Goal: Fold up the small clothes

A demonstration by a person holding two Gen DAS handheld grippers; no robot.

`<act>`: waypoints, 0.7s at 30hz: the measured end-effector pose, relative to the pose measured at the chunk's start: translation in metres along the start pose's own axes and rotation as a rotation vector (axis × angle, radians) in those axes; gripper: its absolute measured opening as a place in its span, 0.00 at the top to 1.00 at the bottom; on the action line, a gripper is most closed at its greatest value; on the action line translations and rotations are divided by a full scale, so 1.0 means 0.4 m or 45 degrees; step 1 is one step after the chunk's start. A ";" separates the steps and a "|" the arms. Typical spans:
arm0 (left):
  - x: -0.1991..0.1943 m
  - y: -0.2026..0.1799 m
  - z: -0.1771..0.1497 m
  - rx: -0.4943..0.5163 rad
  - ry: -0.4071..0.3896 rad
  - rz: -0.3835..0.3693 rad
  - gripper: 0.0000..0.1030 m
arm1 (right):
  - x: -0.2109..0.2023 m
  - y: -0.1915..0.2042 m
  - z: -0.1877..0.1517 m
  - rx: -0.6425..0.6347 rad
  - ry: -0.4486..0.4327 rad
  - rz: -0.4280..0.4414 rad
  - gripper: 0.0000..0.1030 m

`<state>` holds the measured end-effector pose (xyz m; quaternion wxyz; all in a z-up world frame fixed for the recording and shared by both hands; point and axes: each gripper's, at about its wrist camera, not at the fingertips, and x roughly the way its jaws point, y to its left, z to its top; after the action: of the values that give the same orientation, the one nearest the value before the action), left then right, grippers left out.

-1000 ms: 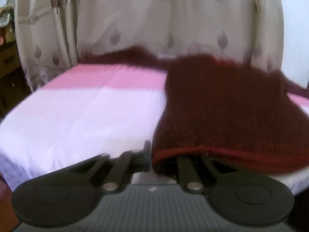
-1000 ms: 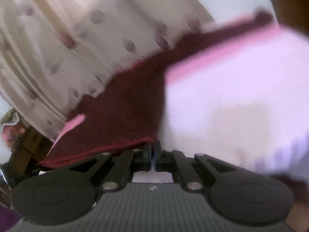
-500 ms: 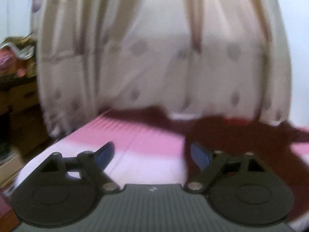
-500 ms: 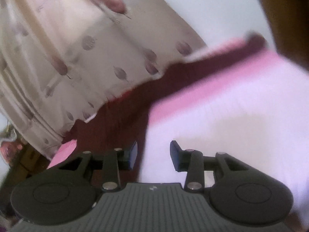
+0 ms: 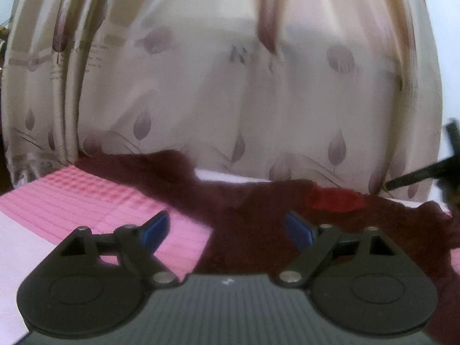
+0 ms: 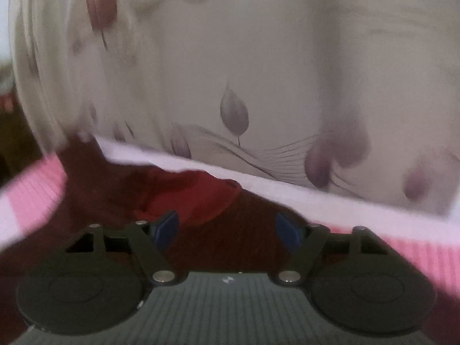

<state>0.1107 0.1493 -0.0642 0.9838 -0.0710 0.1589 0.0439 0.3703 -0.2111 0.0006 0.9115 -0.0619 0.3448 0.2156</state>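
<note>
A dark maroon knitted garment [image 5: 247, 230] with a brighter red collar [image 5: 336, 201] lies spread on the pink and white bedcover [image 5: 109, 201]. One sleeve stretches to the far left. My left gripper [image 5: 227, 230] is open and empty, just above the garment's left part. In the right wrist view the garment [image 6: 230, 244] fills the area under my right gripper [image 6: 227, 230], which is open and empty, with the red collar [image 6: 198, 195] just ahead of its fingertips.
A cream curtain [image 5: 230, 86] with grey leaf prints hangs right behind the bed's far edge and also shows in the right wrist view [image 6: 258, 72]. A dark part of the other gripper [image 5: 425, 172] shows at the right edge of the left wrist view.
Both grippers were shut on the garment's red-trimmed hem a second ago. They have opened, let it go, and moved forward over the garment toward the collar.
</note>
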 end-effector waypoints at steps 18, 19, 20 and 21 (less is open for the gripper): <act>0.002 0.054 -0.034 -0.159 0.077 -0.045 0.15 | 0.297 -0.083 0.034 -0.256 0.133 -0.370 0.98; -0.001 0.058 -0.035 -0.172 0.070 -0.050 0.15 | 0.294 -0.106 0.033 -0.165 0.126 -0.291 0.98; -0.003 0.061 -0.035 -0.185 0.063 -0.053 0.15 | 0.279 -0.108 0.028 -0.147 0.088 -0.232 0.99; -0.003 0.065 -0.035 -0.198 0.060 -0.057 0.15 | 0.266 -0.102 0.028 -0.170 0.065 -0.248 0.99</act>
<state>0.1022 0.1728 -0.0803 0.9720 -0.1517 0.1764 0.0324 0.4661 -0.2078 -0.0623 0.9129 -0.1612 0.3450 0.1467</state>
